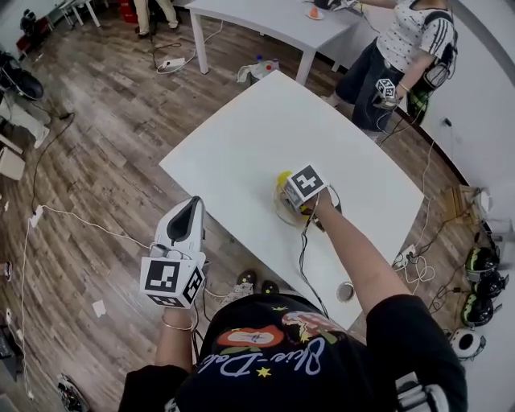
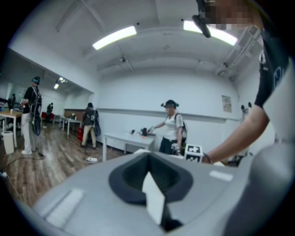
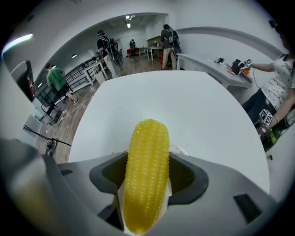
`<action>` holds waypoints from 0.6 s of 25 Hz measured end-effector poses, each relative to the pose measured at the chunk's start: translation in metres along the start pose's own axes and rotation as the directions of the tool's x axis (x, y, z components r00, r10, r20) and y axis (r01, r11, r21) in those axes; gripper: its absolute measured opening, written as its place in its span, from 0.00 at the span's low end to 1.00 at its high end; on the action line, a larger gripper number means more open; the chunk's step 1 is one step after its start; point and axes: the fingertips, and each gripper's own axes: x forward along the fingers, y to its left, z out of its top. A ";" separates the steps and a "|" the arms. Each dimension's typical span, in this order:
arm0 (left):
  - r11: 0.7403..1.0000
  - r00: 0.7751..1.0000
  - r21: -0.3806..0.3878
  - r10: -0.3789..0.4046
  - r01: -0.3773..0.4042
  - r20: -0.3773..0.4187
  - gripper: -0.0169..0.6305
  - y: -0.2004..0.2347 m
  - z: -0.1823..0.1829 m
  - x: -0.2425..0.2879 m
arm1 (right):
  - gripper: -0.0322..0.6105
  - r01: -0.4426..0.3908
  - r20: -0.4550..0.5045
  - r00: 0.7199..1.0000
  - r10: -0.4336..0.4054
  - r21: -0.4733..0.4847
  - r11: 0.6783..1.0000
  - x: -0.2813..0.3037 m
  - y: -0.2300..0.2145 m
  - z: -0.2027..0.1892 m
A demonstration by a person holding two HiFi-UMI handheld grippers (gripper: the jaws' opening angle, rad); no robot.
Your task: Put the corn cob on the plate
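Right gripper view: corn cob (image 3: 147,166) lengthwise, clamped between jaws of right gripper (image 3: 145,193); left gripper (image 2: 154,205) jaws closed.

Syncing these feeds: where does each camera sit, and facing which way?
Head view: head-mounted, steeply down at white table; arms, left gripper, right gripper show.
Left gripper view: on that gripper, facing across the room; its shut fingers show.
Right gripper view: on that gripper, over the table; it clamps the corn cob.
Shared: all three show the person by the far table.
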 end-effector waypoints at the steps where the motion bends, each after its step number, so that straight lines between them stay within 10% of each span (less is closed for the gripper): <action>1: 1.000 1.000 0.005 -0.003 0.003 -0.001 0.02 -0.002 0.001 -0.001 | 0.47 -0.008 0.009 1.000 0.008 0.007 1.000 0.000 0.002 -0.001; 9: 0.996 1.000 0.084 -0.004 0.005 -0.002 0.02 -0.016 0.012 -0.005 | 0.47 -0.054 0.264 0.964 0.023 0.113 0.992 -0.049 0.004 0.009; 11: 0.996 1.000 0.086 -0.023 0.021 0.021 0.02 -0.022 0.018 -0.002 | 0.47 -0.078 0.448 0.894 0.009 0.134 0.988 -0.089 0.007 0.022; 15: 0.990 0.997 0.119 -0.074 0.069 0.034 0.02 -0.043 0.021 0.004 | 0.47 -0.147 0.762 0.645 0.060 0.047 0.988 -0.181 0.040 0.031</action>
